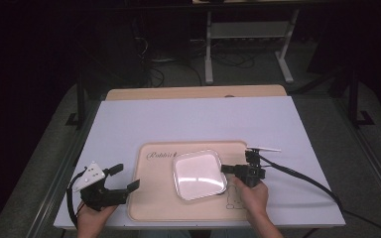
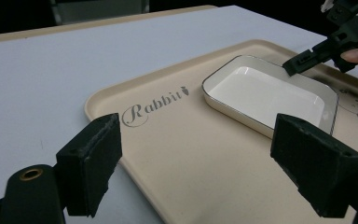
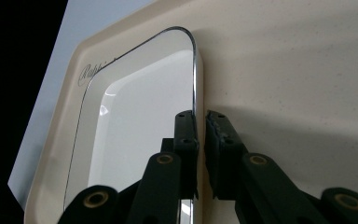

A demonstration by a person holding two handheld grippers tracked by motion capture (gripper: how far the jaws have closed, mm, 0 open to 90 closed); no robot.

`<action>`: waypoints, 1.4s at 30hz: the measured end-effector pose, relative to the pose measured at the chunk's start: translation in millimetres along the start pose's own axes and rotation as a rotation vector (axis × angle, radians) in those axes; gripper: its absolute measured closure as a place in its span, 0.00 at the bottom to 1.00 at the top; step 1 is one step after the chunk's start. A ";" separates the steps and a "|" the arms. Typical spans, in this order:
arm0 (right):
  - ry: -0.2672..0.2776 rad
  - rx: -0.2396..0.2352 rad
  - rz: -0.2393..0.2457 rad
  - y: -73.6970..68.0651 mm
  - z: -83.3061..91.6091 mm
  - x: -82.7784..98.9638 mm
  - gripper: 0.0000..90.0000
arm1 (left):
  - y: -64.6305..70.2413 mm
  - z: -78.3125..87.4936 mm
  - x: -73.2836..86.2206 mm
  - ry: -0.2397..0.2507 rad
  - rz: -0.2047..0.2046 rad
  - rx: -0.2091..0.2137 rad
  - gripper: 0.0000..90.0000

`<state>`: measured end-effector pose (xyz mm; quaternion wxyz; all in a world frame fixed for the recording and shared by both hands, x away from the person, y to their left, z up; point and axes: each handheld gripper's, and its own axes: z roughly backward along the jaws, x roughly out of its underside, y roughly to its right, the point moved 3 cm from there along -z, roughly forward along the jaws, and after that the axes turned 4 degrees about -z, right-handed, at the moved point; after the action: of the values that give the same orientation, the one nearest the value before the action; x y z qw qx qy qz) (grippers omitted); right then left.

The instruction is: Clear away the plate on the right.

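Note:
A white square dish [image 1: 198, 173] with a thin dark rim lies on a beige tray [image 1: 154, 196] printed with "Rabbit". My right gripper [image 1: 224, 169] comes in from the dish's right side. In the right gripper view its jaws stand almost together astride the rim of the dish [image 3: 140, 116], one pad inside and one outside, right gripper [image 3: 201, 126] shut on it. My left gripper [image 1: 125, 177] rests at the tray's left edge, open and holding nothing. In the left gripper view the left gripper [image 2: 196, 168] faces the tray [image 2: 177, 154], the dish [image 2: 261, 91] and the right gripper [image 2: 293, 65].
The tray sits near the front edge of a white mat [image 1: 193, 119] on a wooden table [image 1: 193, 92]. A black cable [image 1: 302, 176] trails from the right gripper off to the right. Beyond the table stands a desk frame [image 1: 209, 49] on a dark floor.

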<state>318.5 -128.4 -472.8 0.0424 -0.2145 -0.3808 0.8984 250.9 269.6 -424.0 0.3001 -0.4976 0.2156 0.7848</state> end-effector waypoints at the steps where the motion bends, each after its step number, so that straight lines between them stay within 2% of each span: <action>1: -0.004 0.000 0.001 -0.1 0.0 0.7 0.91 | 0.0 0.1 0.0 0.000 0.001 0.000 0.18; 15: -0.034 0.021 0.028 -1.2 8.0 14.7 0.92 | 0.3 0.5 -0.1 0.002 0.004 -0.002 0.18; 24: -0.047 0.035 0.027 -3.8 12.0 26.4 0.92 | 0.5 0.2 -0.2 0.001 0.000 -0.002 0.18; 32: -0.038 0.030 0.021 -5.3 13.2 34.0 0.91 | 1.1 0.3 -0.3 0.000 -0.001 -0.003 0.18; 42: -0.022 0.027 0.024 -5.3 12.8 35.1 0.89 | 1.0 0.4 -0.4 0.000 -0.002 -0.002 0.18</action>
<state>281.0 -124.8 -473.5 0.0304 -0.2087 -0.3663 0.9063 250.0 269.0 -423.5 0.3001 -0.4984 0.2142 0.7846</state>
